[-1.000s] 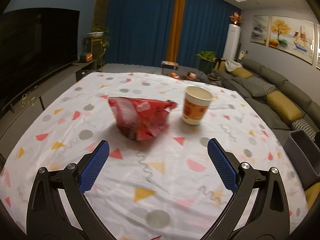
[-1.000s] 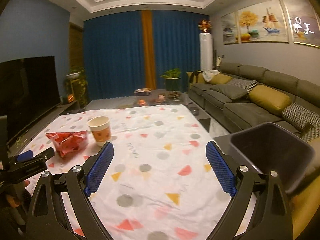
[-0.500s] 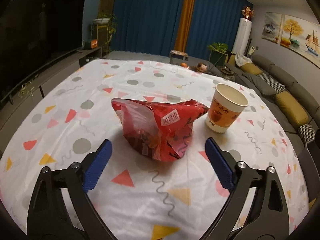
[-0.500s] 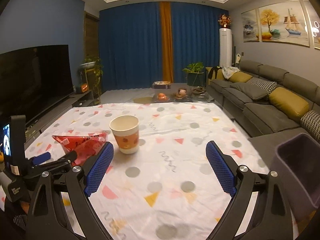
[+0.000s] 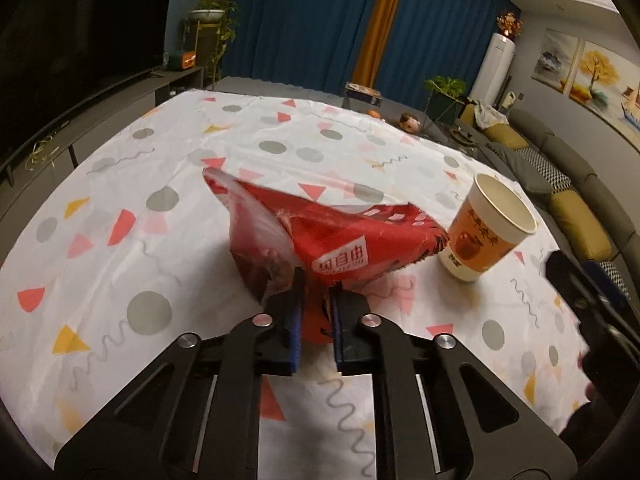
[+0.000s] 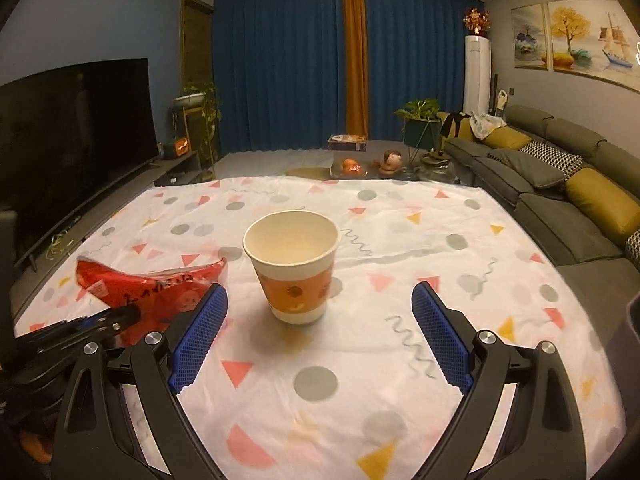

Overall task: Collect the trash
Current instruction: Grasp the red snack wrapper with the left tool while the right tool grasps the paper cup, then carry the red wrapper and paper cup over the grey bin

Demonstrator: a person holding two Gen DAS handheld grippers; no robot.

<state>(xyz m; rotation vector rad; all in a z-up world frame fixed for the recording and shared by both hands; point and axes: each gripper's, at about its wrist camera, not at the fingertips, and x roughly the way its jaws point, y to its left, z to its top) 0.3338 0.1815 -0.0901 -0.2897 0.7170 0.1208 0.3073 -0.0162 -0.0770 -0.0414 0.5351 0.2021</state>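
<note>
A crumpled red snack bag lies on the patterned tablecloth. My left gripper is closing, and its blue pads pinch the bag's near lower edge. To the bag's right stands an upright, empty paper cup with an orange band. In the right wrist view the cup stands just beyond my right gripper, centred in the gap. That gripper is open and its fingers touch nothing. The bag and the left gripper show at the lower left there.
A dark grey bin peeks in at the table's right edge. A grey sofa with yellow cushions runs along the right wall. A large TV stands on the left. Beyond the table's far edge is a low table with small items.
Both grippers moved forward and lower. The left jaws, wide open before, came together on the red bag's near edge. The right gripper swung left until the cup was centred before it.
</note>
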